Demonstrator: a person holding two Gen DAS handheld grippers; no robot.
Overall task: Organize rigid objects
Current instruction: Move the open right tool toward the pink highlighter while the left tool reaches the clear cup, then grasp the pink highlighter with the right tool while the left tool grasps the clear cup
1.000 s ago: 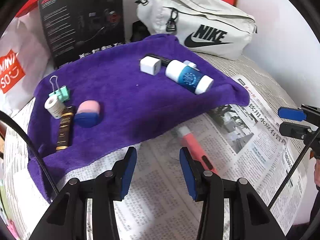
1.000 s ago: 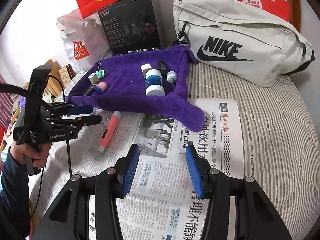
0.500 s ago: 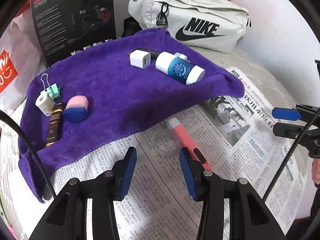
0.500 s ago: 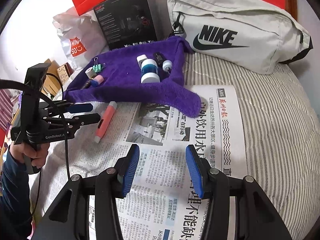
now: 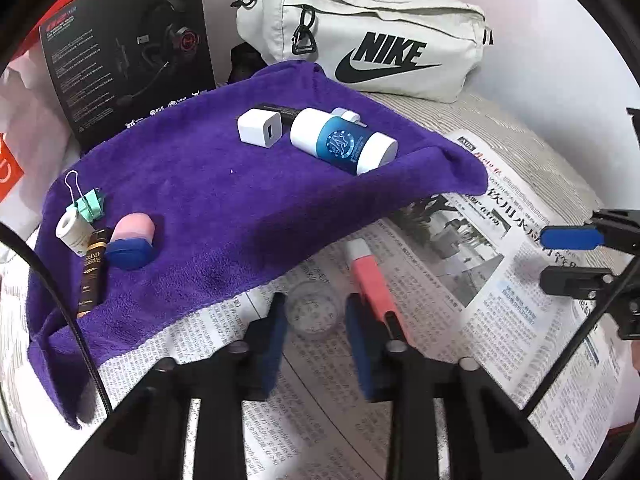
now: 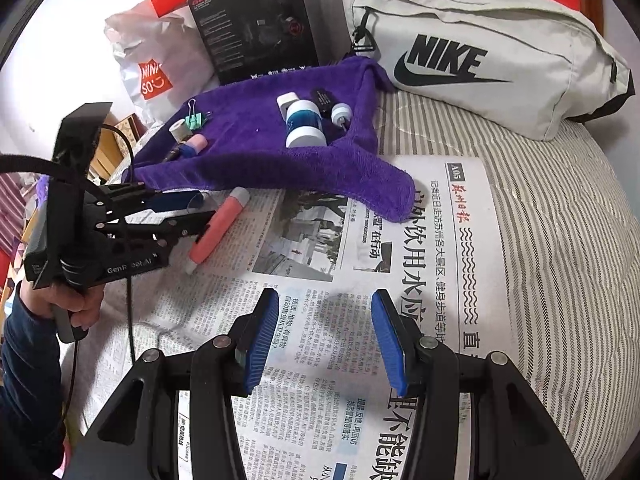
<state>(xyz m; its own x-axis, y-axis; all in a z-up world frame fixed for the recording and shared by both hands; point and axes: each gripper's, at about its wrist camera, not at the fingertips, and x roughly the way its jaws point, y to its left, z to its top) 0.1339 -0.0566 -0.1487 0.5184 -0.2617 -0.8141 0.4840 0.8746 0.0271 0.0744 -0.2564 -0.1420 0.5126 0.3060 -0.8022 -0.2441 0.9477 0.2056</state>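
A purple towel point(image 5: 208, 208) lies on newspaper and holds a white charger point(image 5: 260, 128), a blue-and-white bottle point(image 5: 344, 146), a green binder clip point(image 5: 90, 204), a small white roll point(image 5: 72, 230), a pink-and-blue case point(image 5: 132, 242) and a dark tube point(image 5: 91, 272). My left gripper point(image 5: 314, 314) is open, its fingers on either side of a small clear round lid point(image 5: 312, 312) on the newspaper. A pink pen-like tool point(image 5: 370, 280) lies just right of it. My right gripper point(image 6: 322, 336) is open and empty above the newspaper point(image 6: 400, 280).
A grey Nike bag point(image 6: 480, 48) lies behind the towel. A black headset box point(image 5: 128, 48) and a white Miniso bag point(image 6: 152, 76) stand at the back left. The striped bed cover point(image 6: 560, 240) extends to the right.
My left gripper has moved forward and down toward the towel's near edge, bringing the clear lid between its fingers. The right gripper has shifted slightly forward.
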